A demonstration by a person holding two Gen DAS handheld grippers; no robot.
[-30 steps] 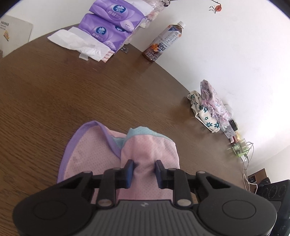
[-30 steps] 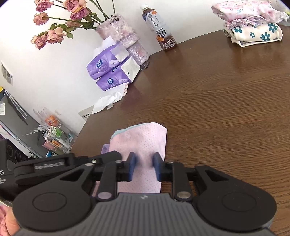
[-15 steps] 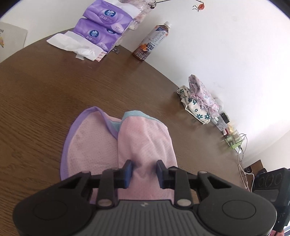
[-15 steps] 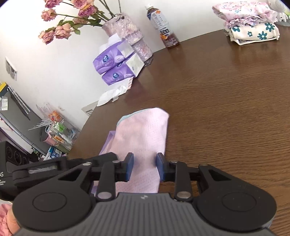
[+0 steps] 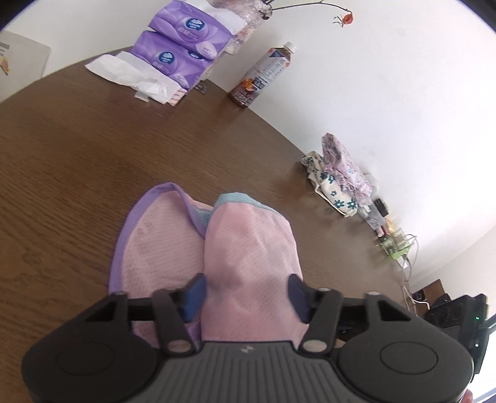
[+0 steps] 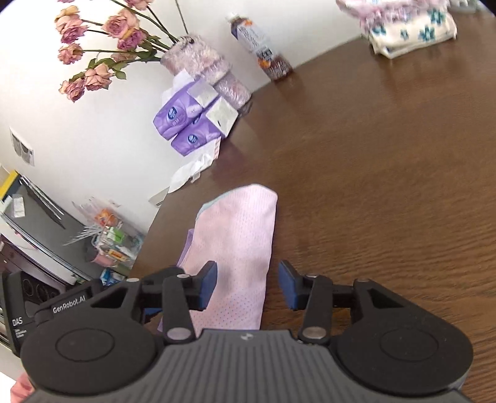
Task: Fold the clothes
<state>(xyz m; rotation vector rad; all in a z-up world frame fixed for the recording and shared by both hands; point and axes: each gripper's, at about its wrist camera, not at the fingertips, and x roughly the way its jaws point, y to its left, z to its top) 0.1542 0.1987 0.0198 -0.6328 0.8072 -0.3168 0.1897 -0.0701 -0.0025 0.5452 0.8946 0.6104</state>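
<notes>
Left wrist view. At the far left edge of the brown wooden table (image 5: 77,148) lies a crumpled white wrapper (image 5: 130,76), touching two purple tissue packs (image 5: 176,52) stacked against the white wall. To the right of the packs stands a tea bottle (image 5: 263,77), tilted in the fisheye picture. Nearer the camera, the pink mesh garment (image 5: 192,248) lies flat on the table: its left part shows a purple trim, and its right part is folded over on top, with a light blue band at the far end. The left gripper (image 5: 245,293) sits low over the near end of the folded part, jaws spread wide with the cloth lying between them; neither blue pad pinches it. Further right, by the wall, a stack of folded floral clothes (image 5: 338,176) rests on the table, well apart from the garment.

Right wrist view. At far left, dried pink roses (image 6: 102,52) rise from a wrapped vase (image 6: 204,68), with the tissue packs (image 6: 192,121) just beside it and the wrapper (image 6: 189,170) below them. The bottle (image 6: 260,49) stands to the right of the vase. The garment (image 6: 238,248) appears as a narrow pink strip running away from the camera. The right gripper (image 6: 248,286) is wide open: its left pad is over the cloth, its right pad over bare table (image 6: 387,155), holding nothing. The floral clothes (image 6: 412,28) lie at the top right.
</notes>
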